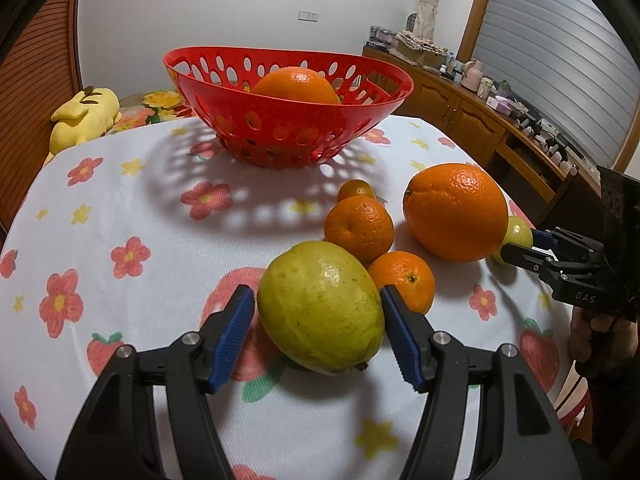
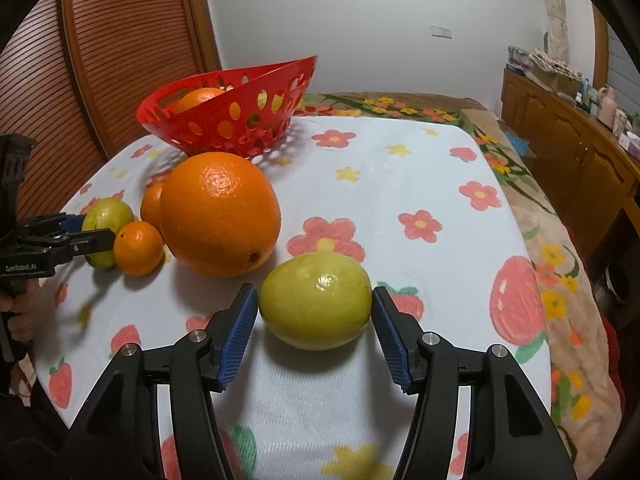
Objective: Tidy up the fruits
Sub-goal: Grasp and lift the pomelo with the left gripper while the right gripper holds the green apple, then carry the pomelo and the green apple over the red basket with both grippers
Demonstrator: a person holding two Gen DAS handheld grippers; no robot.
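A yellow-green guava [image 1: 320, 308] lies on the floral cloth between the open pads of my left gripper [image 1: 318, 336], with small gaps on both sides. A second guava [image 2: 316, 300] lies between the open pads of my right gripper [image 2: 316, 332], also untouched as far as I can see. A large orange [image 1: 456, 212] and three small mandarins, the nearest [image 1: 402, 280], lie between the guavas. A red perforated basket [image 1: 288, 112] at the back holds another orange [image 1: 296, 86]. The right gripper shows in the left wrist view [image 1: 520, 246], the left gripper in the right wrist view [image 2: 98, 236].
The table [image 2: 420, 184] wears a white cloth with flowers and strawberries. A yellow plush toy [image 1: 84, 118] lies beyond its far left edge. A wooden sideboard [image 1: 480, 116] with small items runs along the right. A slatted wooden door [image 2: 120, 48] stands behind the basket.
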